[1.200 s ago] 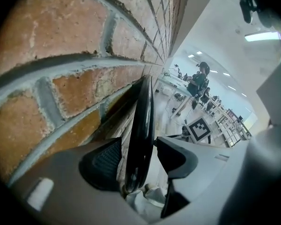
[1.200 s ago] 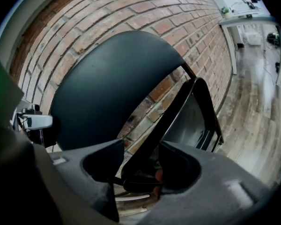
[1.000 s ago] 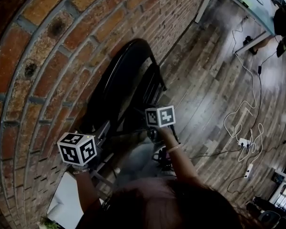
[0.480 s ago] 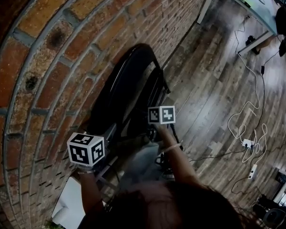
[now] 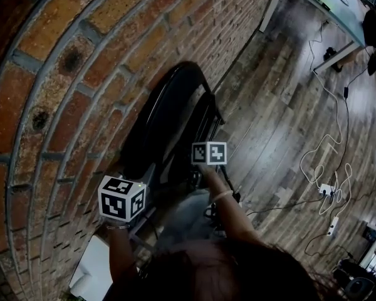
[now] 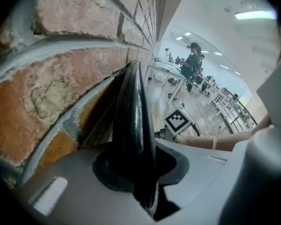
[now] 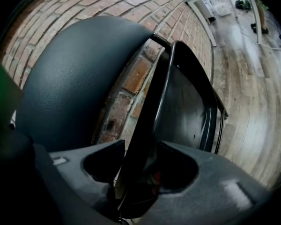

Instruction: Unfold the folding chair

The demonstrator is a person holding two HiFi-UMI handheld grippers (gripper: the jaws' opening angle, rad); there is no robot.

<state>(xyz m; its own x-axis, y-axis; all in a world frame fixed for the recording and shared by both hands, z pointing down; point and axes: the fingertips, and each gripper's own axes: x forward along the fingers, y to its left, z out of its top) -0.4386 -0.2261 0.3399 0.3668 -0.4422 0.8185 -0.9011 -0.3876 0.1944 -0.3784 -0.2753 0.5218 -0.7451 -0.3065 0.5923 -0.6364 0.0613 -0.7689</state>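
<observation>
As the left gripper (image 6: 141, 172) has just been closing, its jaws now stand narrow and pinch the thin black edge of the backrest (image 6: 133, 107) of the folding chair (image 5: 175, 118). The chair leans folded flat against the brick wall (image 5: 69, 74) on the wooden floor (image 5: 282, 105), where it also stood a second ago. The right gripper (image 7: 140, 172) has just been closing a little too, yet its jaws remain wide, with the rim of the seat (image 7: 187, 102) standing between them and a gap showing on one side. One hold is thus probably secured and the second pending. The seat and backrest lie close together, so the unfolding itself is judged not yet begun.
</observation>
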